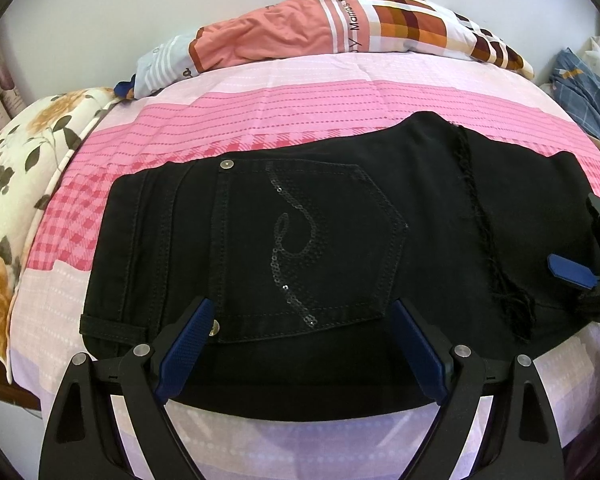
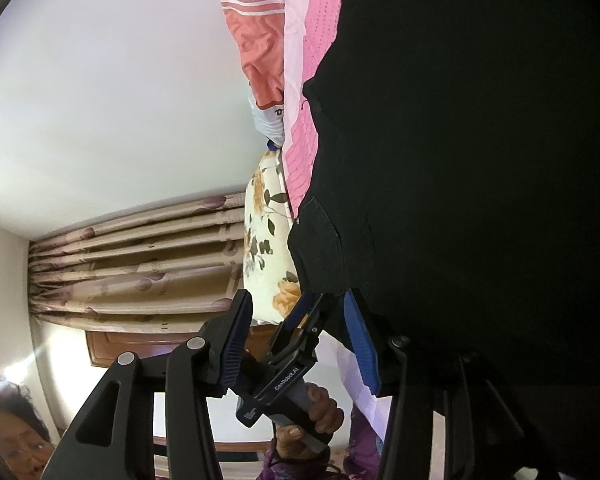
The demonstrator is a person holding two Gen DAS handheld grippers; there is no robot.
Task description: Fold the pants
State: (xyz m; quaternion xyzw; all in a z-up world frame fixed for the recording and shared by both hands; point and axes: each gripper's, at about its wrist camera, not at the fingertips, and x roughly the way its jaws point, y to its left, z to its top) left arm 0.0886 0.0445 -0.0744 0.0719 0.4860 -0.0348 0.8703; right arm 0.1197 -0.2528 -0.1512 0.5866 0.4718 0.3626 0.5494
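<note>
Black pants [image 1: 320, 240] lie folded on the pink bed sheet [image 1: 260, 104], back pocket with a sequin swirl facing up, frayed leg hems on top at the right. My left gripper [image 1: 304, 316] is open, its blue pads either side of the pocket's near edge, just above the cloth. My right gripper [image 2: 300, 320] is open and rolled on its side at the pants' right end; it shows in the left wrist view [image 1: 580, 272]. The pants [image 2: 460, 160] fill the right of the right wrist view. The left gripper [image 2: 304, 320] shows there too.
A floral pillow [image 1: 16, 184] lies at the bed's left edge. A salmon and checked pillow [image 1: 340, 28] lies at the far side by the wall. Blue cloth [image 1: 584, 88] sits at the far right. Curtains [image 2: 140, 260] hang beyond the bed.
</note>
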